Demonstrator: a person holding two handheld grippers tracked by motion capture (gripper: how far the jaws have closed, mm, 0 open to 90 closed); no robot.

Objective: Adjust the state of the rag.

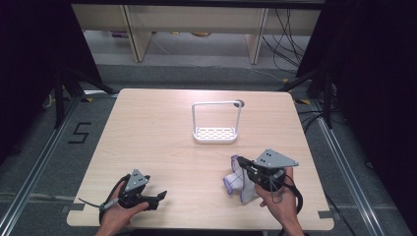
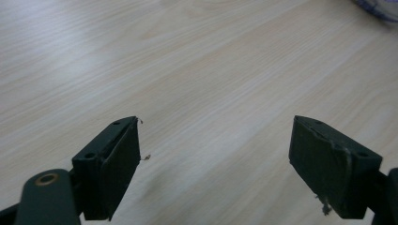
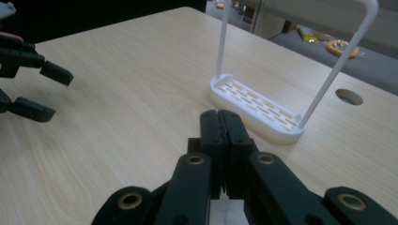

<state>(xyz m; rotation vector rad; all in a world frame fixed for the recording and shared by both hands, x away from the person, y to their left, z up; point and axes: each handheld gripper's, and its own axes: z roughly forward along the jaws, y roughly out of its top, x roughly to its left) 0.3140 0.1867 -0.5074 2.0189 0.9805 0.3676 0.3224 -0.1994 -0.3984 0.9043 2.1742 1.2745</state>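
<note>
A crumpled white cloth with a purple edge (image 1: 234, 180) hangs just above the table's front right. My right gripper (image 1: 239, 161) is over it, jaws pressed together on the fabric. In the right gripper view the right gripper (image 3: 220, 115) stands shut, with a sliver of white cloth (image 3: 220, 209) under the jaws. My left gripper (image 1: 160, 195) rests at the front left, open and holding nothing. The left gripper (image 2: 216, 140) has bare wood between its jaws. A white rack with a tall hoop handle (image 1: 215, 133) stands past the table's middle; the rack (image 3: 256, 105) lies ahead of the right jaws.
The wooden table (image 1: 162, 128) has a round cable hole (image 1: 239, 103) behind the rack. The left gripper (image 3: 37, 89) appears at the far left of the right gripper view. A corner of the cloth (image 2: 380, 7) shows in the left gripper view. Dark frame posts and cables flank the table.
</note>
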